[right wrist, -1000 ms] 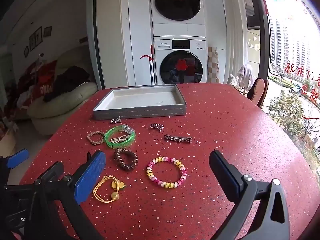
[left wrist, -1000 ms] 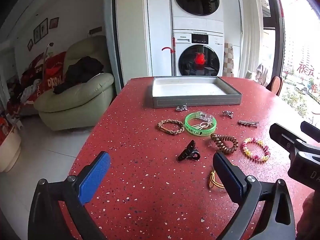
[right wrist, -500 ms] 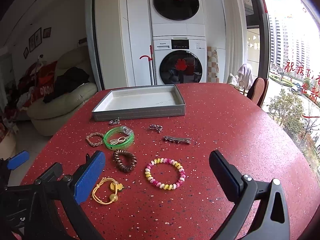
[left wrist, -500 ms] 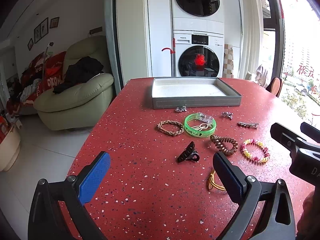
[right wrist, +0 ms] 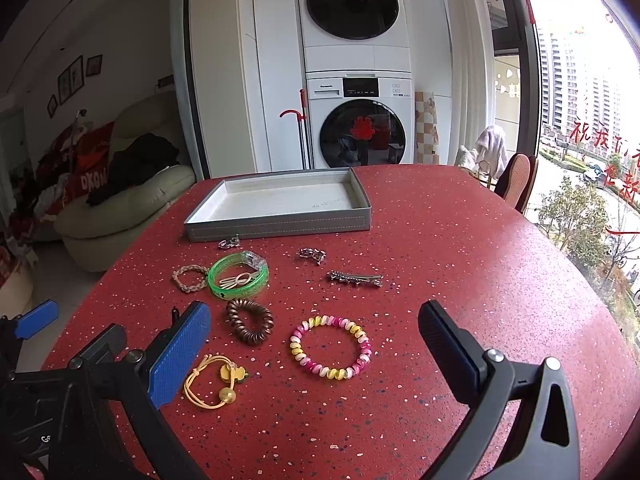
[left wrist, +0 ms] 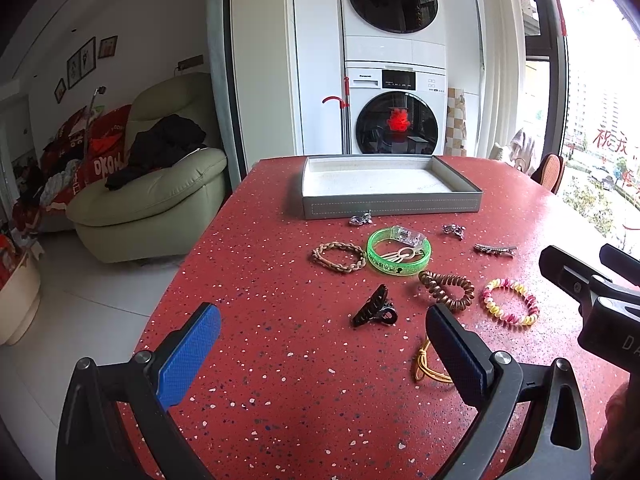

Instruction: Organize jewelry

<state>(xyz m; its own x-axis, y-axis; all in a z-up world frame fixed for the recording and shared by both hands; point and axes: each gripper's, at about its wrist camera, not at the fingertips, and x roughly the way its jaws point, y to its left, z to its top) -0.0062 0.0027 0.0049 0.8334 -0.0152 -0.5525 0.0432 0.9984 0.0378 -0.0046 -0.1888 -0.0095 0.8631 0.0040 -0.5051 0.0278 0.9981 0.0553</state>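
A shallow grey tray (left wrist: 390,209) (right wrist: 280,229) stands bare at the far side of the red speckled table. In front of it lie a green bangle (left wrist: 399,251) (right wrist: 237,275), a braided bracelet (left wrist: 338,256), a brown coil tie (left wrist: 446,285) (right wrist: 250,321), a pink and yellow bead bracelet (left wrist: 509,306) (right wrist: 330,346), a black claw clip (left wrist: 374,311), a yellow elastic tie (right wrist: 216,385) and silver clips (right wrist: 354,278). My left gripper (left wrist: 320,356) hangs open short of the claw clip. My right gripper (right wrist: 316,352) is open over the bead bracelet.
The red table (left wrist: 280,420) has its rounded edge at the left, above a white floor. A pale green sofa (left wrist: 160,200) stands left of it, stacked washing machines (left wrist: 394,80) behind, a chair back (right wrist: 516,184) at the far right.
Both grippers have drifted slightly, so the jewelry sits a little lower and nearer in the views. Nothing on the table has moved.
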